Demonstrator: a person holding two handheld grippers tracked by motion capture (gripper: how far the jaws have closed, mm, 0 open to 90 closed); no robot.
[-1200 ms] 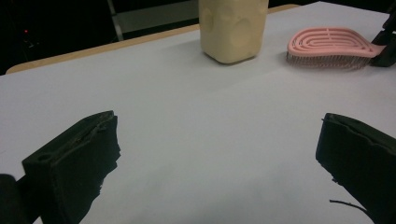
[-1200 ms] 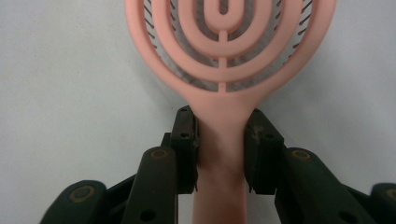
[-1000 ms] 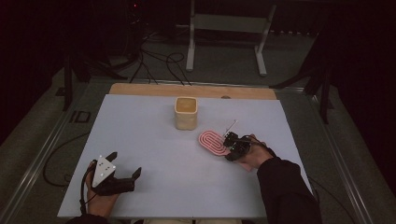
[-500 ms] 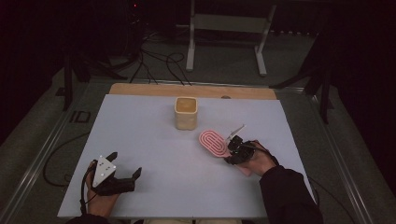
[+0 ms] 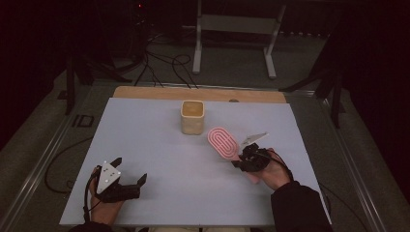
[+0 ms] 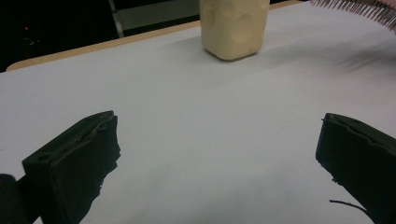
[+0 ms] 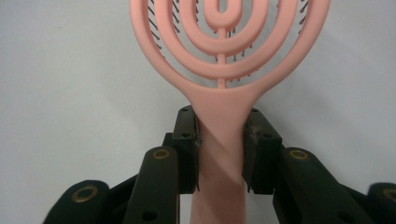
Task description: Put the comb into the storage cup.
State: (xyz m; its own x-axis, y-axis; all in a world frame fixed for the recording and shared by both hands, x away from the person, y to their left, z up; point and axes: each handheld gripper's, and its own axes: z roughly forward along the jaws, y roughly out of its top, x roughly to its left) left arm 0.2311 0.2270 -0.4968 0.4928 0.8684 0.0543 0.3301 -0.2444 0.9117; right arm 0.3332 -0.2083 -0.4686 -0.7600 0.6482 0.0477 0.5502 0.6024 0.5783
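The left gripper (image 5: 126,180) rested low at the near left of the table, jaws spread wide with nothing between them. The right gripper (image 5: 238,162) sat at the near right, forearm angled in from the bottom edge, jaws clamped on a handle.

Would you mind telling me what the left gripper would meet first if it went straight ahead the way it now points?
Probably the cream cup: it stands ahead of the open left gripper across bare table, slightly right of centre, so it might just pass by.
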